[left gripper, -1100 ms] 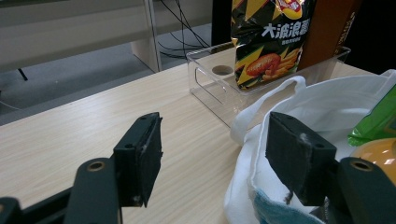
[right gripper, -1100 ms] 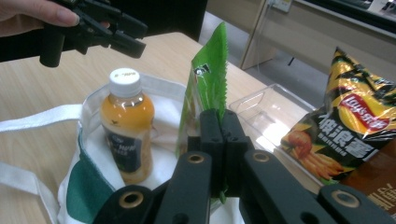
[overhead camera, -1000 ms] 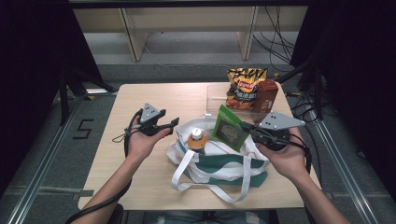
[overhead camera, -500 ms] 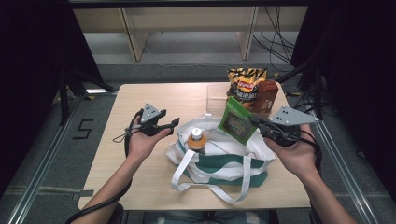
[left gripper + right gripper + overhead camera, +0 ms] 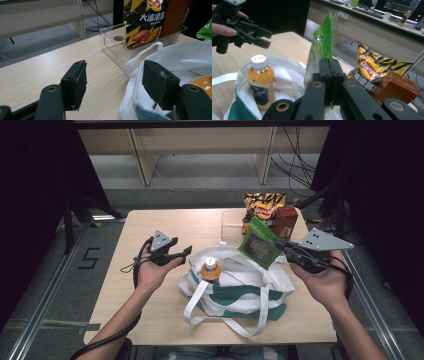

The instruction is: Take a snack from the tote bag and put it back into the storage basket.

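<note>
Green and glossy, the flat pouch hung above the tote, tilted, its long axis running up and away from the right hand-held gripper, whose jaws were clamped on its lower edge. It had risen clear of the tote since a second before. The left hand-held gripper gaped empty beside the soft white tote.

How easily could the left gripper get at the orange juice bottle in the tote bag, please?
Probably easily. The left gripper is open beside the tote bag, whose mouth gapes. The orange juice bottle stands upright, its cap clear of the cloth. The right gripper holds the green packet off to the far side.
</note>
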